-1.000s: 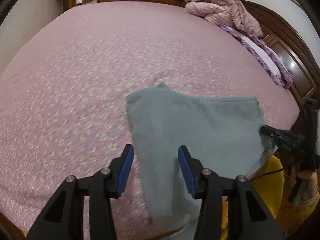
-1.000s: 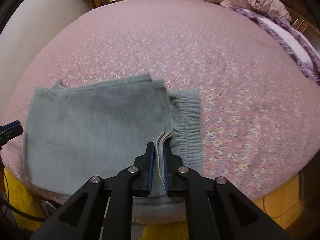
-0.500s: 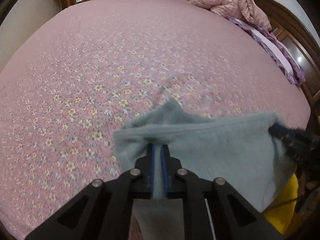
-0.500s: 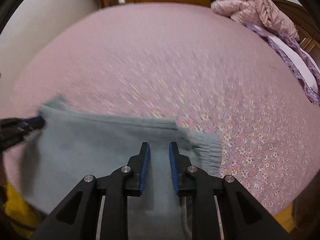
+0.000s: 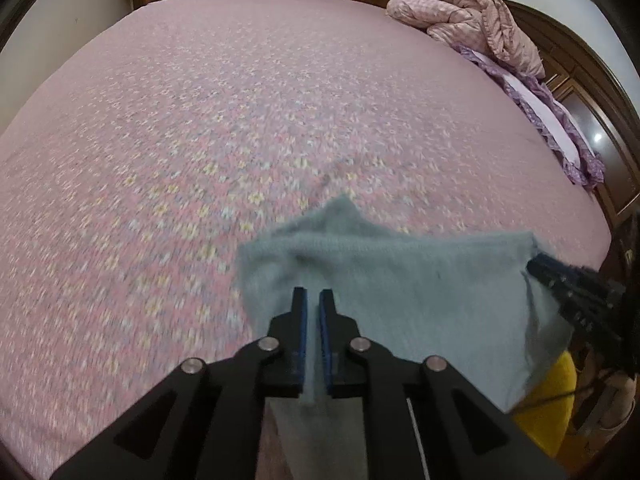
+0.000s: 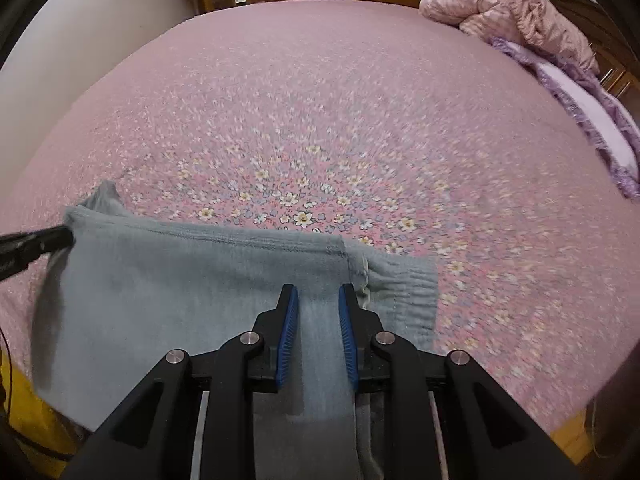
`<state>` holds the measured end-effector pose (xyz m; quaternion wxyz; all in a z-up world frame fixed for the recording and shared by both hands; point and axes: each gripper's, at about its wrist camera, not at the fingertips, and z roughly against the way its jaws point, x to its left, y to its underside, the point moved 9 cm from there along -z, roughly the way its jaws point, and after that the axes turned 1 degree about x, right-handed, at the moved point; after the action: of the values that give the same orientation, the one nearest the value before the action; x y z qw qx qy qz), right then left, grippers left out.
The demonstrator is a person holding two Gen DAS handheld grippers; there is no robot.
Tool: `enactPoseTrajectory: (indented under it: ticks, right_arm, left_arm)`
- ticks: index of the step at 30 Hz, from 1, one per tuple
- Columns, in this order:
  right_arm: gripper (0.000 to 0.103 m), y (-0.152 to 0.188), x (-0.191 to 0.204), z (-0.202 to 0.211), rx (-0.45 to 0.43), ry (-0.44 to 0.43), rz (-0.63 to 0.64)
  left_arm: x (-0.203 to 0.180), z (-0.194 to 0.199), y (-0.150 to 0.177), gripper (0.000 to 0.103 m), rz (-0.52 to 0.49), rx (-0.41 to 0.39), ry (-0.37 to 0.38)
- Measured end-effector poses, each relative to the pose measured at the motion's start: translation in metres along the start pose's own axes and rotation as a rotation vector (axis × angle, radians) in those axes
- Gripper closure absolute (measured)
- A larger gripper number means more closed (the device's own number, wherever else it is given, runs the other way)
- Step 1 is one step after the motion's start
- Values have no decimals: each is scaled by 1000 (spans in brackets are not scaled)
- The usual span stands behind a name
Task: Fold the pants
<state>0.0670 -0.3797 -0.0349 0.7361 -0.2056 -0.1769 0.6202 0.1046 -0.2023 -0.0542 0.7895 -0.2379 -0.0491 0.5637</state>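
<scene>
Pants of grey-blue knit lie folded at the near edge of the pink floral bedspread, their near part hanging over the side. Left gripper is clamped on the cloth near its left edge, its blue pads almost together with fabric pinched between. Right gripper has its jaws a little apart with cloth running between them; whether they still hold it I cannot tell. An elastic waistband shows just right of it. A pink quilt is heaped at the far right, by a purple pillow.
</scene>
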Motion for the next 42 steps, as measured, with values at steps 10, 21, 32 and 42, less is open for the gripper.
enactPoseTrajectory:
  ticks: [10,21,32,42]
  right_arm:
    - [67,66,8,33,76,-44,-16]
    - [61,86,6,13,39,-73,-59]
    - [51,91,11,19,-8,-75,-85]
    - [41,91,16,18,-24,-107,-106]
  left_arm:
    - [-23,25,57,68,-45,17,6]
    - [-25,7,73,67,-50,29,-29]
    - [-9,15,82,65,-3,16,10]
    - [8,19,95,43,44,36,7]
